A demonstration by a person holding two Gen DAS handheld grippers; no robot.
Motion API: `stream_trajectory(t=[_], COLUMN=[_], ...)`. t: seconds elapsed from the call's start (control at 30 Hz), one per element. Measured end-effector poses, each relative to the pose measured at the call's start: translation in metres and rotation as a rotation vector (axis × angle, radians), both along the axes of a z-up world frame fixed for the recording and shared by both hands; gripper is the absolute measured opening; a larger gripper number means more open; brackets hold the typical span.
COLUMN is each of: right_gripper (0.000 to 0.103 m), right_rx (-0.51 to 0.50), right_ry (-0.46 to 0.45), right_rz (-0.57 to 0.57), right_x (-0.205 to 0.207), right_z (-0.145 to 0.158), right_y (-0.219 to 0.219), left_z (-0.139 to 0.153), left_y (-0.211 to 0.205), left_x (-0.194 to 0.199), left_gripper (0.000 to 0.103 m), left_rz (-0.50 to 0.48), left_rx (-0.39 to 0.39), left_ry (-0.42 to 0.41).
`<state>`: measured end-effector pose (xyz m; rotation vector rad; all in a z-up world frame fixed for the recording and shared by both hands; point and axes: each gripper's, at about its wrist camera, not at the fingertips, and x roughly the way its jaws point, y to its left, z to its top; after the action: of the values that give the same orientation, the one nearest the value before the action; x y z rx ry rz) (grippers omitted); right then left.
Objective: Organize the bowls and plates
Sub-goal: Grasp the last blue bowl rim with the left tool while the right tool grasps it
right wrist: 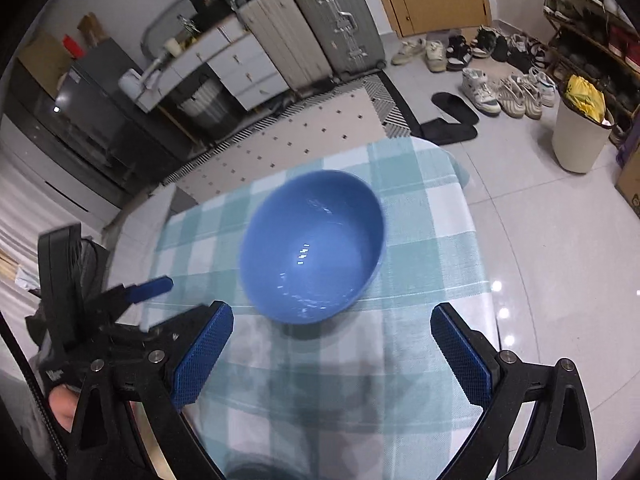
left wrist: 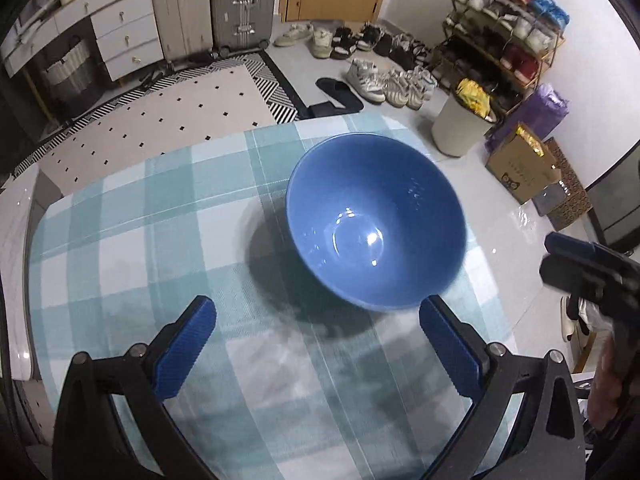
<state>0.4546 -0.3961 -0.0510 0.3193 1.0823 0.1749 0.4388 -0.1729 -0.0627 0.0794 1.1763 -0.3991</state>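
- One blue bowl (left wrist: 376,224) is the only dish in sight — it sits upright and empty on the checked tablecloth (left wrist: 160,208), toward the table's far edge; no plates show in either view.
- Both tools are spread wide and hold nothing: the left gripper (left wrist: 316,348) hangs just short of the bowl's near rim, the right gripper (right wrist: 332,356) likewise.
- Judged from this, the step is the approach, with no grasp made yet; the next move calls for one finger inside the rim and one outside, then closing on the wall.
- Only the right wrist view shows the left tool from the side, with part of a hand (right wrist: 64,408) under it — the left view catches the right tool only at its frame edge, blurred.
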Motion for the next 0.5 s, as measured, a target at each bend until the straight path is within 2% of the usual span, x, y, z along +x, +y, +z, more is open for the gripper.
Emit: stream_trajectory(t=[0.13, 0.27, 0.43, 0.47, 0.5], right_gripper=[0.101, 0.101, 0.1, 0.1, 0.096], right_rx=[-0.03, -0.061, -0.09, -0.104, -0.106], right_ry=[0.021, 0.013, 0.005, 0.006, 0.003], right_rz=[-0.01, -0.024, -0.021, -0.017, -0.011], right_x=[0.014, 0.026, 0.038, 0.04, 0.041], right_z=[-0.019, -0.031, -0.042, -0.044, -0.046], right_y=[-0.003, -0.005, -0.006, -0.006, -0.005], left_z=[-0.014, -0.028, -0.041, -0.042, -0.043], left_y=[-0.009, -0.015, -0.017, -0.017, -0.017], left_x=[0.022, 0.037, 0.048, 0.05, 0.05], left_gripper=[0.1, 0.085, 0.082, 0.08, 0.067], left_rz=[0.008, 0.0, -0.007, -0.008, -0.01], left_rx=[0.035, 0.037, 0.025, 0.025, 0.025], left_ry=[0.005, 0.036, 0.052, 0.054, 0.057])
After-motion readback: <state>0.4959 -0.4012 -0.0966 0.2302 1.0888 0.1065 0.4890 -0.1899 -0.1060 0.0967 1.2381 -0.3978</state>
